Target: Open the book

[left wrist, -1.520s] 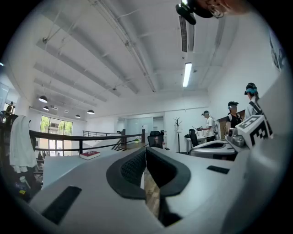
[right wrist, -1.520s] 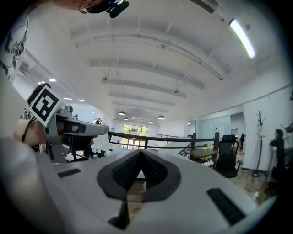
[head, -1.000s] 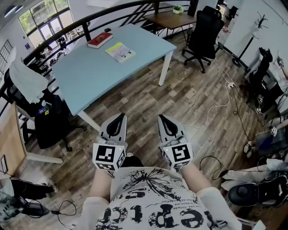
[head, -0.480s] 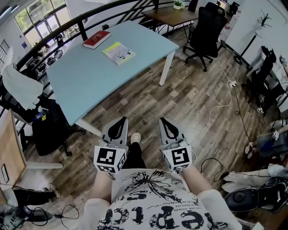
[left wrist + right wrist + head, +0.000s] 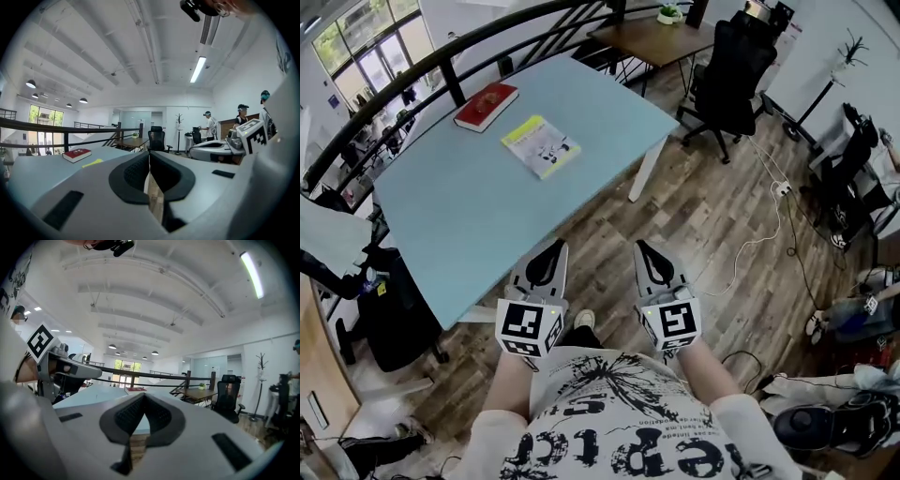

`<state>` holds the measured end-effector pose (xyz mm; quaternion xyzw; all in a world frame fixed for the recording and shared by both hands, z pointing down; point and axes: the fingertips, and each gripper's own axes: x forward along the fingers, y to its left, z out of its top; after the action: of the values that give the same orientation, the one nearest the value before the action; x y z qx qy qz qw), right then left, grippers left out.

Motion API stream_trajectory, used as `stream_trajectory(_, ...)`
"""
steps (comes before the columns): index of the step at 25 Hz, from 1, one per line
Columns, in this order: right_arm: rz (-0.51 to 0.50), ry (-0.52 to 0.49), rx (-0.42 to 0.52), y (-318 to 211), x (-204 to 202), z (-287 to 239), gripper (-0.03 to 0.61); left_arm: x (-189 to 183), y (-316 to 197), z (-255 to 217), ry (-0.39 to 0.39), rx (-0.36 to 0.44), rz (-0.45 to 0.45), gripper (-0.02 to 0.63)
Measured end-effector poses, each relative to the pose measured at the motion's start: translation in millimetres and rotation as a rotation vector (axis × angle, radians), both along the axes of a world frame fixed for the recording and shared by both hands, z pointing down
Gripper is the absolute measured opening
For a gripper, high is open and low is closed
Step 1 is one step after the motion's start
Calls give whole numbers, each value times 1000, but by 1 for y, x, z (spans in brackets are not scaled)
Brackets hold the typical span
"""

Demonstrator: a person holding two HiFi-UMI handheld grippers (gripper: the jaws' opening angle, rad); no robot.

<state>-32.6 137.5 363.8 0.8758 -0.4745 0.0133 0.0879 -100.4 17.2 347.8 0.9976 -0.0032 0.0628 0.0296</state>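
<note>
A red hardcover book (image 5: 486, 106) lies closed at the far side of the light blue table (image 5: 469, 216). A closed yellow-green booklet (image 5: 541, 146) lies nearer to me on the same table. My left gripper (image 5: 554, 247) and right gripper (image 5: 642, 247) are held side by side over the wood floor, short of the table's near corner. Both are shut with nothing in them. In the left gripper view the jaws (image 5: 149, 155) meet, with the red book (image 5: 77, 154) and the booklet (image 5: 93, 162) far ahead on the left. In the right gripper view the jaws (image 5: 143, 397) also meet.
A black office chair (image 5: 727, 66) and a brown desk (image 5: 652, 37) stand beyond the table's right end. A dark railing (image 5: 412, 84) runs behind the table. A white cable (image 5: 750, 239) crosses the floor at right. Another chair (image 5: 389, 319) stands left. People (image 5: 208, 126) stand far off.
The table and both books have come closer and lower in the head view as the person walked toward them. Both grippers stayed shut, side by side.
</note>
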Motion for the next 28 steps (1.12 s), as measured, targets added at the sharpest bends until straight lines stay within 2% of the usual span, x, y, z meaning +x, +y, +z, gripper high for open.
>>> stream_trajectory(6, 29, -13, 13, -75, 83, 0, 11, 72, -73, -5, 2, -9, 17, 20)
stream_trajectory(15, -61, -28, 7, -152, 155, 11, 11, 127, -135, 18, -41, -16, -53, 20)
stream_trajectory(21, -169, -40, 1, -193, 215, 25, 11, 175, -172, 33, -50, -30, -178, 20)
stream_trajectory(28, -371, -45, -25, -246, 300, 29, 11, 248, -200, 40, -72, -1, -363, 20)
